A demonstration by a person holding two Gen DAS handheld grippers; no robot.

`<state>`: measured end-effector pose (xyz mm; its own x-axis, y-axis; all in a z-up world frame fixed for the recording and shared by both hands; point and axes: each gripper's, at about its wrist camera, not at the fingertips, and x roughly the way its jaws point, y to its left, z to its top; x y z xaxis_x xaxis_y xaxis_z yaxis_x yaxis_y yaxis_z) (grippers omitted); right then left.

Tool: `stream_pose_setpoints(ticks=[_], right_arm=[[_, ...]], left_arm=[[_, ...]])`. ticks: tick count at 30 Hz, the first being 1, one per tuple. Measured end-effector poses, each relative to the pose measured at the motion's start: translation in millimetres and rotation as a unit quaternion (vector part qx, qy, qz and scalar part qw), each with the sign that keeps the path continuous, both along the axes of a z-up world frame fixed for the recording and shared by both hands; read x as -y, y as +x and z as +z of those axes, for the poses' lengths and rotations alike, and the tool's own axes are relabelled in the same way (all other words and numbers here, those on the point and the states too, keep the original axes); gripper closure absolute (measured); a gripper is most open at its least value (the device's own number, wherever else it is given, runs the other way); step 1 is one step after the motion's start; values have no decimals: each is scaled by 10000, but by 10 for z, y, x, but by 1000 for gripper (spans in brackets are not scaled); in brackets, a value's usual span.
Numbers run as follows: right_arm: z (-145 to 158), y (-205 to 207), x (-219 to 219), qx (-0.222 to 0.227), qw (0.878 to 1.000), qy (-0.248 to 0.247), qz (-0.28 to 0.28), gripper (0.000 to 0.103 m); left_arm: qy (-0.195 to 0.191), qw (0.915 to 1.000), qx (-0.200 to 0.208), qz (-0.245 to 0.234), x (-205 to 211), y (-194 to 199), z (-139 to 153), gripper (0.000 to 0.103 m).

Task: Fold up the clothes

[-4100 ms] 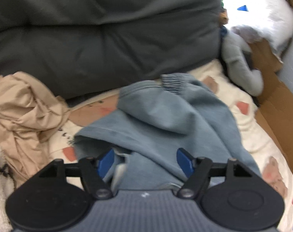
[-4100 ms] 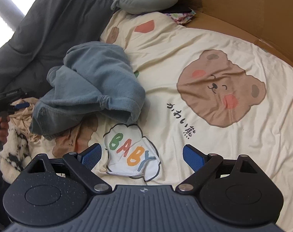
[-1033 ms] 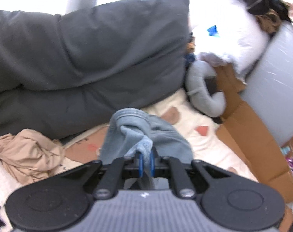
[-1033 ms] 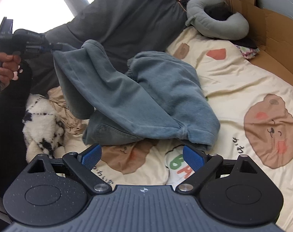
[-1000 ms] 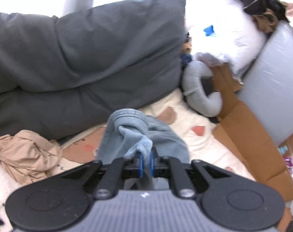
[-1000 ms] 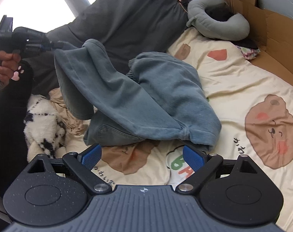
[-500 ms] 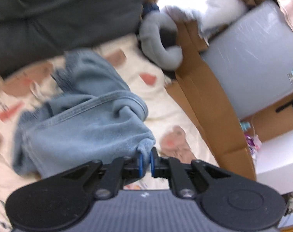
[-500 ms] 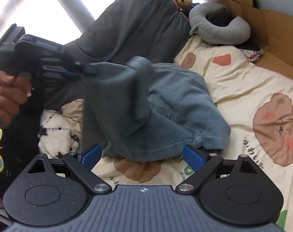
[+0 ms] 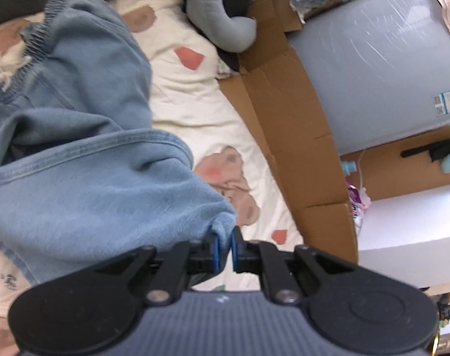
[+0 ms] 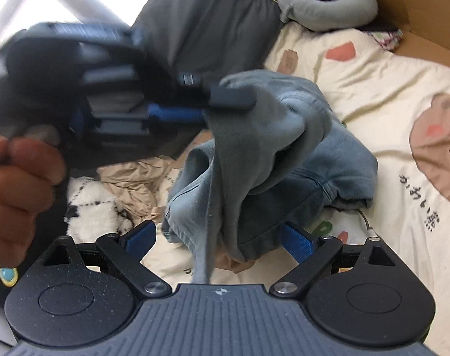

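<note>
Blue denim trousers [image 9: 85, 160] lie bunched on a cream bear-print sheet [image 9: 195, 95]. My left gripper [image 9: 223, 244] is shut on a corner of the trousers' hem and holds it off the bed. In the right wrist view that left gripper [image 10: 233, 101] crosses the upper left, gripped by a hand [image 10: 14, 184], with the trousers [image 10: 254, 154] draping down from it. My right gripper [image 10: 222, 238] has its jaws wide and closing, with the hanging cloth between them; the pads do not press on it.
A dark grey duvet [image 10: 213, 20] and a grey neck pillow [image 10: 325, 3] lie at the back. Cardboard [image 9: 287, 112] and a grey box [image 9: 373, 65] edge the bed on the right. A beige garment [image 10: 136, 178] and a black-and-white fleece [image 10: 91, 204] lie at the left.
The left gripper swung down and across with the trouser hem, coming right in front of the right gripper. The right gripper's jaws have narrowed a little around the hanging cloth.
</note>
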<state>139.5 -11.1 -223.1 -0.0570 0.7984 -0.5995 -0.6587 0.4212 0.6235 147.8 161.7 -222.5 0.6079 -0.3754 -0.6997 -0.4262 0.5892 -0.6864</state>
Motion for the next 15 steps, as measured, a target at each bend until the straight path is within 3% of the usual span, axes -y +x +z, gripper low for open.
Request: stream_pose_setpoints(ticks=[4, 8, 14, 15], right_arm=[[-199, -7, 46, -102, 9996, -246, -27, 31], [-406, -11, 113, -329, 9986, -415, -71, 34], [-568, -70, 76, -510, 9983, -294, 51, 49], [-578, -83, 61, -544, 9982, -230, 92, 56]], left_arm=[[-56, 9999, 107, 58, 13, 78, 15, 95], [-170, 9996, 172, 153, 13, 66, 13, 95], [-290, 9990, 182, 301, 52, 157, -12, 95], [-304, 9989, 182, 313, 55, 169, -17, 95]])
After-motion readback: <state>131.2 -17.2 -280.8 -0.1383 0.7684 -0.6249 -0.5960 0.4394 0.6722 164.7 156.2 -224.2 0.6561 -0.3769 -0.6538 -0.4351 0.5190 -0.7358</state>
